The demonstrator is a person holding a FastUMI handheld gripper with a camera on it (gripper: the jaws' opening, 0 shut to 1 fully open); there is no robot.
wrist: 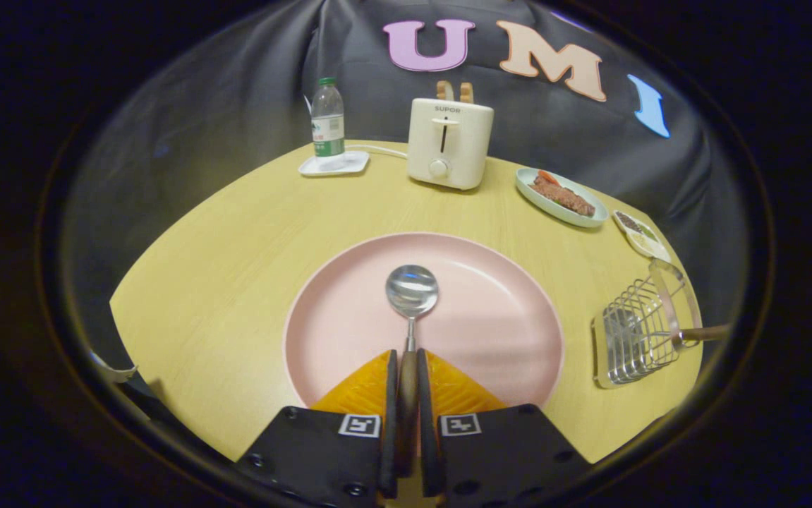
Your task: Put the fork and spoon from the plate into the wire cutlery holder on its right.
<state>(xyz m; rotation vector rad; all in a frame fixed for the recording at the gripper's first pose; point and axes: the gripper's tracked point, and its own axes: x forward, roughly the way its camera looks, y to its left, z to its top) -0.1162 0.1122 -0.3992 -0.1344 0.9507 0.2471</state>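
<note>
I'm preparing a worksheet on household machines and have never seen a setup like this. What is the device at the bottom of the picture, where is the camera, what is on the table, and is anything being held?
The camera rides on a hand-held gripper and looks forward along its two fingers, so the black and orange parts at the bottom are the tool itself. Its jaws are closed on the brown handle of a spoon, whose bowl lies over the pink plate just ahead. To the right of the plate stands the wire cutlery holder, with a wooden handle already poking out of it; what that utensil is I cannot tell. Farther back on the yellow table are a water bottle on a small white tray, a cream toaster, a pale green dish of food, and a small dish beside it.
</note>
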